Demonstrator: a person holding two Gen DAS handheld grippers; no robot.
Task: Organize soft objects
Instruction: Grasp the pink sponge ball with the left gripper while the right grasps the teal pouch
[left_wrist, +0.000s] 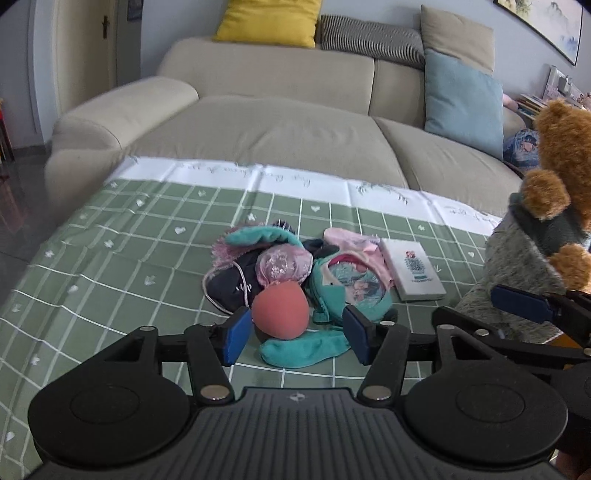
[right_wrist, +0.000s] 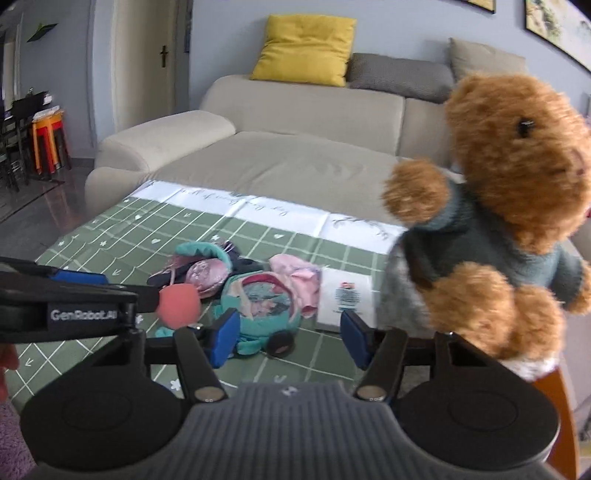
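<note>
Gaping left hand-held gripper (left_wrist: 291, 334), right hand-held gripper (right_wrist: 286, 339) likewise; teddy's face (right_wrist: 524, 147) right-view only.

- Soft, even daylight fills both views; colours read clearly and nothing is blown out.
- Shadows are faint, only a dim patch under the orange ball (left_wrist: 280, 310) on the green checked cloth (left_wrist: 110, 258).
- Fisheye distortion bends the sofa (left_wrist: 277, 122) and picture frame (left_wrist: 546, 26); the corners fall to black.
- The teddy bear (right_wrist: 509, 206) is smeared with blur in the right wrist view.
- The floor (right_wrist: 33, 199) shows a dull sheen.
</note>
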